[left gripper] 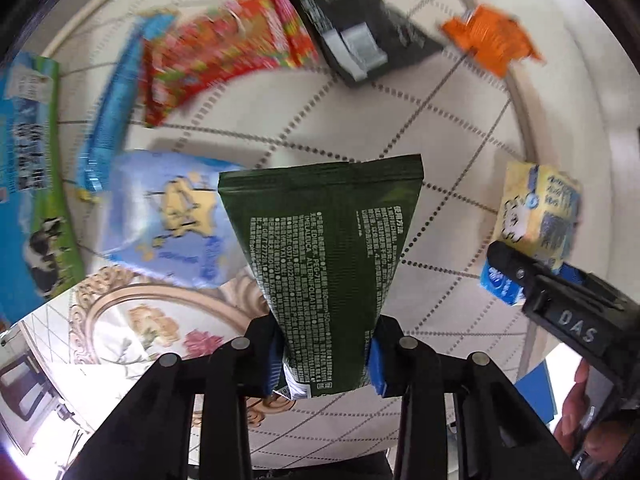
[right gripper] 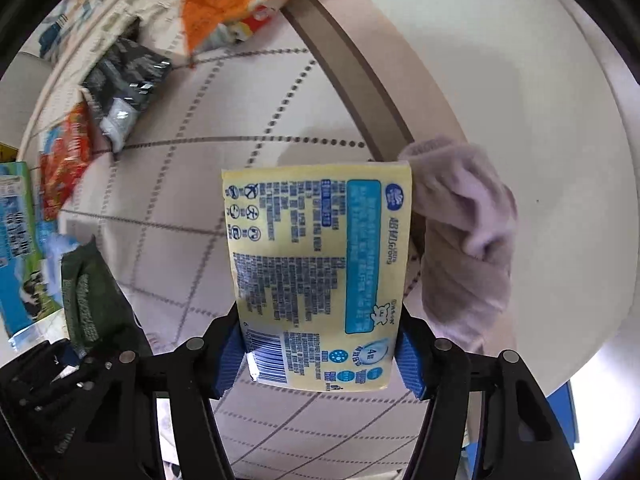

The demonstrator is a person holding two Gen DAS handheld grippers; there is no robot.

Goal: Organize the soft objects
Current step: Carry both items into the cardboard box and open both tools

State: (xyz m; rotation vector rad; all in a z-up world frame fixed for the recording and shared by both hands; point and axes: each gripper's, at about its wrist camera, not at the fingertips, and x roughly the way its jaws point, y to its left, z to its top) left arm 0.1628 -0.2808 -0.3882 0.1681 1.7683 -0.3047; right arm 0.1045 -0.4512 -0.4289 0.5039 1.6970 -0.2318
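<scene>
The dark green pouch (left gripper: pixel 324 264) is up in the air, pinched at its lower end by the left gripper (left gripper: pixel 326 364), its blue pads pressed against both side edges. The yellow tissue pack (right gripper: pixel 320 276) is likewise aloft, pinched at its barcode end by the right gripper (right gripper: pixel 320 360). Both hang above a round quilted surface (left gripper: pixel 440 128) with dotted stitch lines, the two grippers close side by side.

To my eye each grip sits low on its packet, so the free ends will flop. I would move slowly, keep the packs level and lower each one flat rather than dropping it from height. The squeeze looks firm enough; more would only crush soft packaging.

Where to set them is the real question. Along the far rim lie a red snack bag (left gripper: pixel 224 52), a black pouch (left gripper: pixel 352 28) and an orange packet (left gripper: pixel 492 38), with a pale blue pack (left gripper: pixel 168 216) and a blue-green carton (left gripper: pixel 32 168) on the left side. The open middle looks the safest landing spot, I'd guess, next to packs of a similar kind.

Just behind the yellow pack sits a lilac cloth (right gripper: pixel 464 236) near the brown rim band (right gripper: pixel 360 76); the right gripper should steer clear of dragging it. The view is blurred at the edges, so exact gaps there cannot be judged.
</scene>
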